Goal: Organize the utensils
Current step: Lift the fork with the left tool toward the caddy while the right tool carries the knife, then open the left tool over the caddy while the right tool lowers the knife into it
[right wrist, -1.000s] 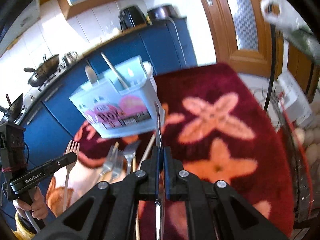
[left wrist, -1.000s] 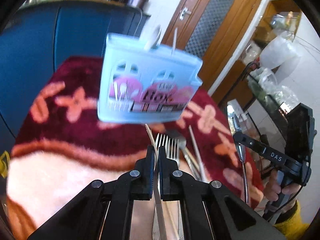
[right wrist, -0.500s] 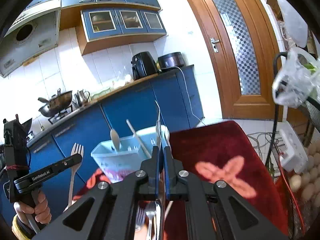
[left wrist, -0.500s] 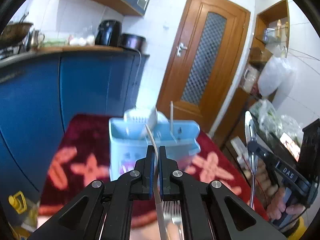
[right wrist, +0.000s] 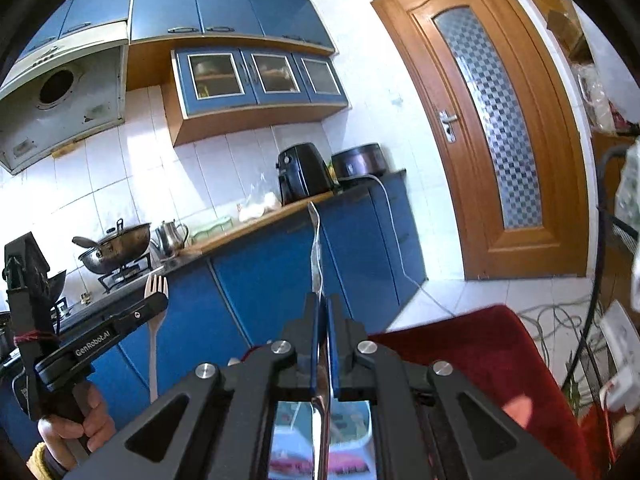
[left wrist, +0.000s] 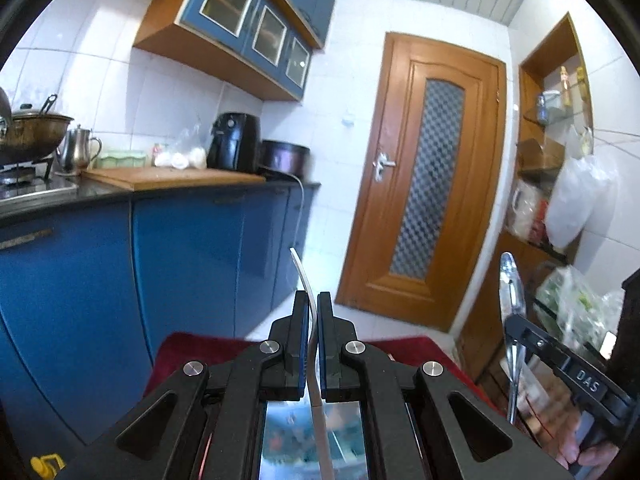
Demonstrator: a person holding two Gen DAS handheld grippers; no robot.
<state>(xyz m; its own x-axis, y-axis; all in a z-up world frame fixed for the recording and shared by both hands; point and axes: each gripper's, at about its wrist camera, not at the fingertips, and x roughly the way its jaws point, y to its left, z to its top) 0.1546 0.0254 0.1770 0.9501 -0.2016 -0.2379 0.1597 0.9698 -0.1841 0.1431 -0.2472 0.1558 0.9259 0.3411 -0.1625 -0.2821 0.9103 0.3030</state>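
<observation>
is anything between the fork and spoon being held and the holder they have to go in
Cannot tell: the holder is out of view. The left hand-held gripper grips the fork, the right hand-held gripper the spoon, both up over the red cloth. Only open air shows ahead.

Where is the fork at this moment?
In the right wrist view, the fork is at the left, upright in the left hand-held gripper, tines up, before the blue cabinets.

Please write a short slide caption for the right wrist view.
Right hand-held gripper holding a spoon; left hand-held gripper holding a fork.
</observation>
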